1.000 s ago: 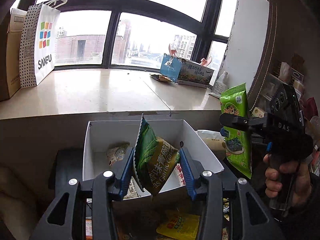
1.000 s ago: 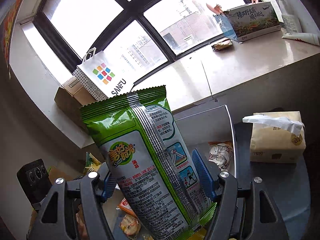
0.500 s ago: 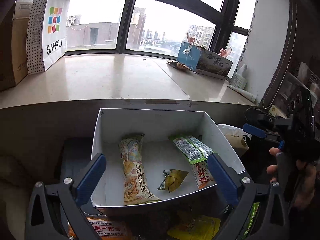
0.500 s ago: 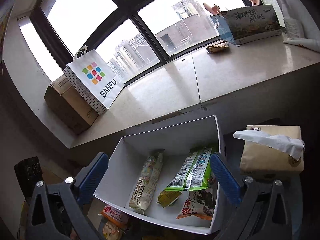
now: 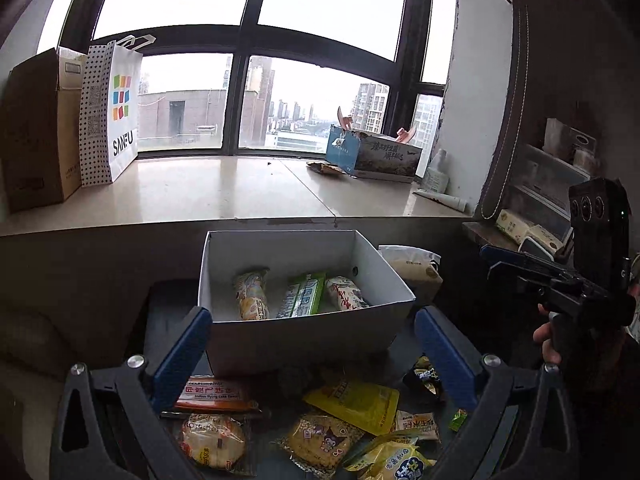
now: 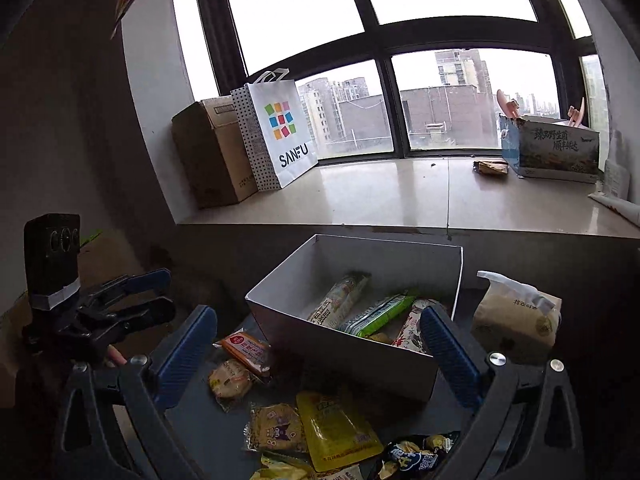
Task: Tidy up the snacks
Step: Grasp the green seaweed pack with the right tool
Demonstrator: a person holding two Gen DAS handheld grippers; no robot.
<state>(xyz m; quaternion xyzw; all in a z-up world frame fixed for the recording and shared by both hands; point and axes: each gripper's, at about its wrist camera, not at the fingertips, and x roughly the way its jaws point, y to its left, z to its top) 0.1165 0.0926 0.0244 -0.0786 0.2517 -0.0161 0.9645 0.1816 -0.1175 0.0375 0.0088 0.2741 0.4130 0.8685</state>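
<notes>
A white box (image 5: pixel 304 340) (image 6: pixel 352 356) stands on the dark table below the window ledge, with several snack packs inside, among them a green pack (image 5: pixel 304 296) (image 6: pixel 380 314). My left gripper (image 5: pixel 314 344) is wide open and empty, drawn back in front of the box. My right gripper (image 6: pixel 320 348) is also wide open and empty, near the box's front corner. Loose snacks lie before the box: an orange cake pack (image 5: pixel 214 394) (image 6: pixel 244 350), a yellow pouch (image 5: pixel 354 402) (image 6: pixel 336 432), and a round biscuit pack (image 5: pixel 212 442) (image 6: pixel 230 380).
A tissue pack (image 6: pixel 516 320) (image 5: pixel 412 268) sits right of the box. On the window ledge stand a cardboard carton (image 5: pixel 36 128), a white SANFU bag (image 6: pixel 278 136) and a printed box (image 6: pixel 556 152). The other hand-held gripper shows at each view's edge.
Both grippers let go of their packs, the yellow-green one and the tall green one, which now lie in the box. Both jaws opened wide and pulled back, bringing the loose snacks into view.
</notes>
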